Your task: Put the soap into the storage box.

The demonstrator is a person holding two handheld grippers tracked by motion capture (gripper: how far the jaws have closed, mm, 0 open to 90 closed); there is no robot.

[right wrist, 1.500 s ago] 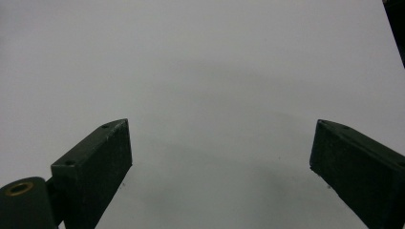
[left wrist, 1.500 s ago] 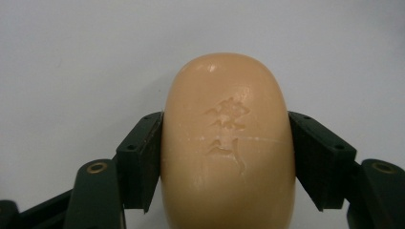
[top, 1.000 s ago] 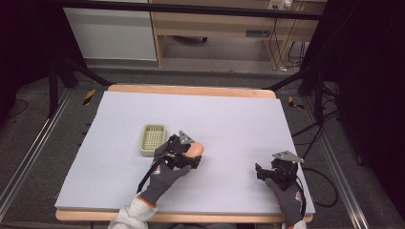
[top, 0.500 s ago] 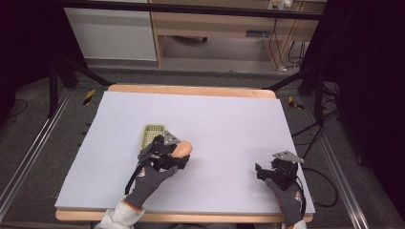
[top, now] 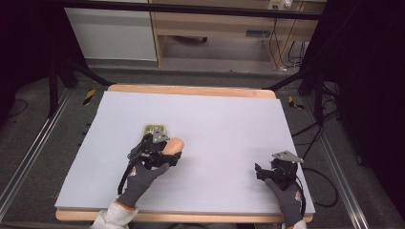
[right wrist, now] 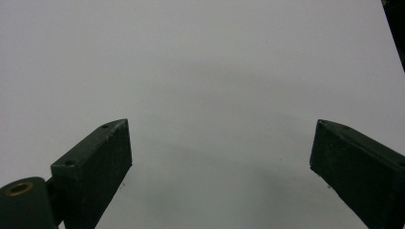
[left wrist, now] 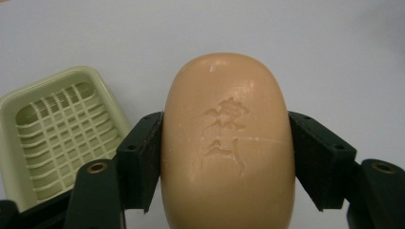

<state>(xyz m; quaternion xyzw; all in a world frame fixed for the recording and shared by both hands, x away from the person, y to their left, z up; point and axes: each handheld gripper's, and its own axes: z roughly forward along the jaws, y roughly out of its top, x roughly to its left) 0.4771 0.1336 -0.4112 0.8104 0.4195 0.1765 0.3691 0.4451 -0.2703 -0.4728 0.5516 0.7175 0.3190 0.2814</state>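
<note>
While the left claw (left wrist: 224, 157) pinches the soap (left wrist: 227, 143), soap dish (left wrist: 57, 131) beside it — bare, right claw (right wrist: 219, 167) spread.

Pretty bare workshop corner, dark at the edges and lit in the middle.

The table (top: 229, 119) has a pale lavender-grey top with a light wooden rim showing along the far and near edges, sitting on a grey speckled floor (top: 43, 143). Metal rails (top: 28, 157) run along the floor on both sides, and black stand legs (top: 62, 76) angle down at the left and right. Behind the table there's a white cabinet (top: 112, 31) next to a wooden shelf unit (top: 215, 24), with a few cables (top: 274, 45) hanging near it and more cables (top: 325, 186) on the floor at right. Black curtains (top: 372, 71) close off the sides.
</note>
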